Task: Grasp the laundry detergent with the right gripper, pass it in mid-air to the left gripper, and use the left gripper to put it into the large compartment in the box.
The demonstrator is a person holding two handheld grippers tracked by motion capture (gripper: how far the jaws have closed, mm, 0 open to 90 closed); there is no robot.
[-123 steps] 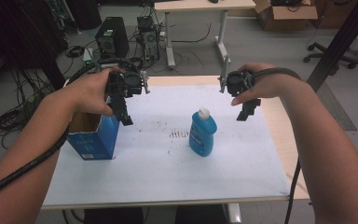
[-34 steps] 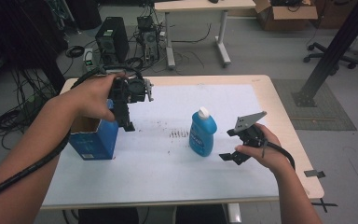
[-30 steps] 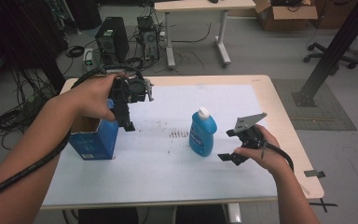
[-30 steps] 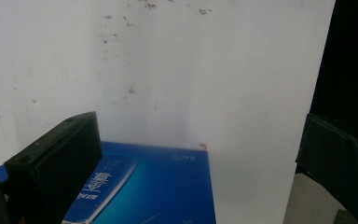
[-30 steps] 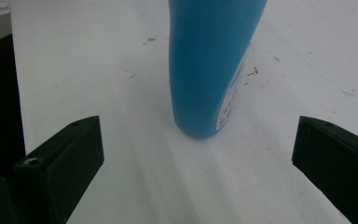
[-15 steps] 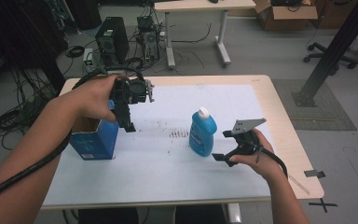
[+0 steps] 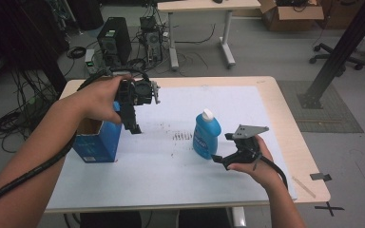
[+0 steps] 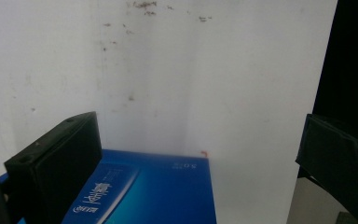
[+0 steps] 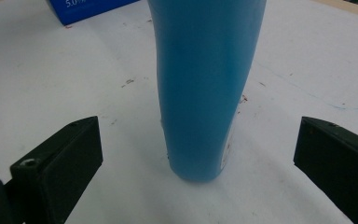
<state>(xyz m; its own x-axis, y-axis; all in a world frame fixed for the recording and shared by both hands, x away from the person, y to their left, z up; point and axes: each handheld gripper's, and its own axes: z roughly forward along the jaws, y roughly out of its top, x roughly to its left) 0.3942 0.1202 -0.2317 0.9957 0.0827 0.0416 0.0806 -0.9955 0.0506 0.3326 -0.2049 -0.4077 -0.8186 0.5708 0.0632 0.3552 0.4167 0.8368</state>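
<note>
We find the upright blue plastic bottle with a white cap (image 7: 206,134) standing on the white-covered worktop (image 7: 171,161) directly ahead of the wide-open, empty right claw (image 7: 222,151), centred between its jaws.

A wooden table (image 7: 290,128) covered by a white sheet (image 7: 171,161) is standing on a grey floor (image 7: 266,47). Computer towers (image 7: 115,42) and tangled cables are sitting upper left; a second desk (image 7: 204,5), cardboard box (image 7: 285,12) and office chair (image 7: 335,50) are occupying the top right.
</note>
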